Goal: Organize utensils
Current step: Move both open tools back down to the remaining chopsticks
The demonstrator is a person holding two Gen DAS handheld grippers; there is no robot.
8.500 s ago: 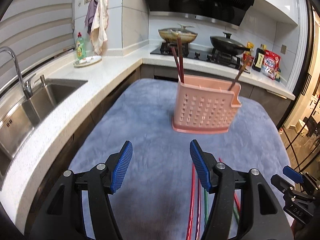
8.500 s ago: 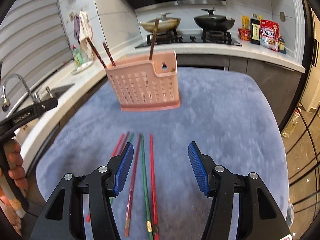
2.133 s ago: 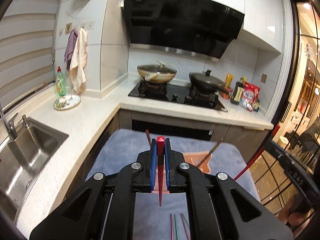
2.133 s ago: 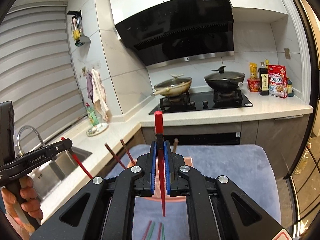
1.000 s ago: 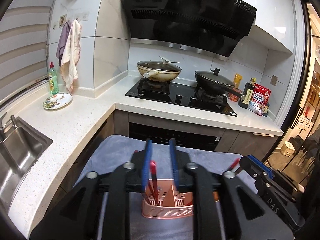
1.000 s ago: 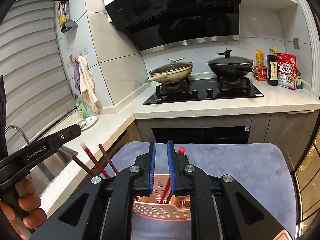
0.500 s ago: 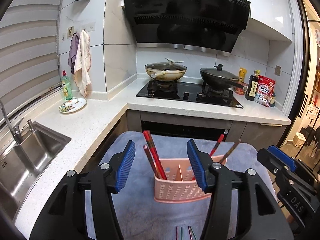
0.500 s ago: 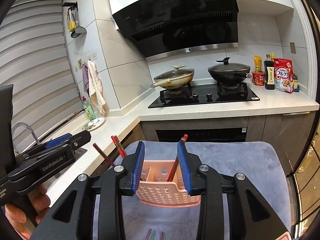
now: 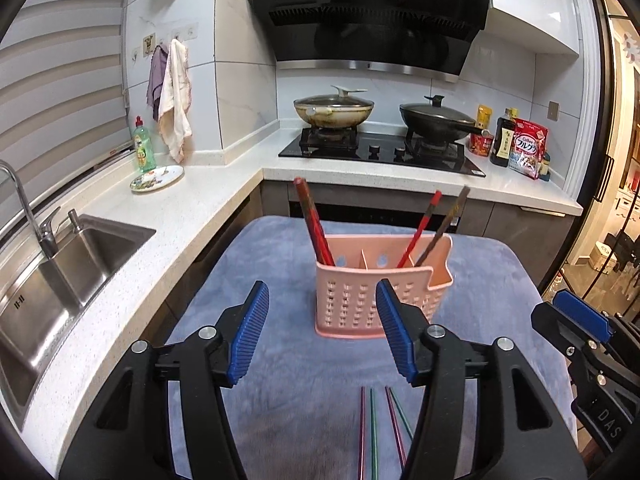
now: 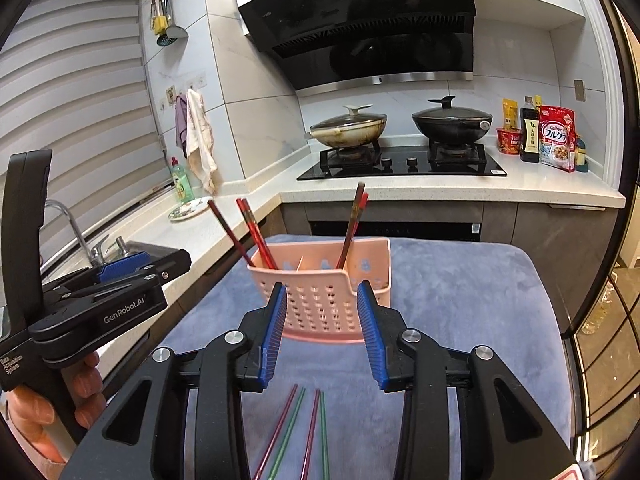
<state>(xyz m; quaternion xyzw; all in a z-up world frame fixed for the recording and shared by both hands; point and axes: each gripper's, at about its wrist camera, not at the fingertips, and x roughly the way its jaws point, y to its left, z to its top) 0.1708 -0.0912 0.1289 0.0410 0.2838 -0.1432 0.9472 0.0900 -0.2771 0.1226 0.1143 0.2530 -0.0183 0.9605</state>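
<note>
A pink perforated utensil holder (image 9: 372, 292) stands on the blue-grey mat (image 9: 288, 352); it also shows in the right wrist view (image 10: 320, 304). Red and brown chopsticks (image 9: 316, 224) stand in its left compartment, and a red and a brown one (image 9: 424, 224) in its right. Several red and green chopsticks (image 9: 380, 428) lie on the mat in front of it, also in the right wrist view (image 10: 304, 432). My left gripper (image 9: 322, 336) is open and empty above the mat. My right gripper (image 10: 322, 332) is open and empty, just in front of the holder.
A steel sink (image 9: 52, 280) and tap lie at the left in the white counter (image 9: 180, 208). A stove with two pans (image 9: 380, 120) is behind the mat. Bottles and a cereal bag (image 9: 524, 148) stand at the back right. A plate and soap bottle (image 9: 156, 172) sit near the sink.
Both grippers held a red chopstick, lowered them into the pink holder and opened. Both have since drawn back and down, and both jaws are wider open than half a second ago.
</note>
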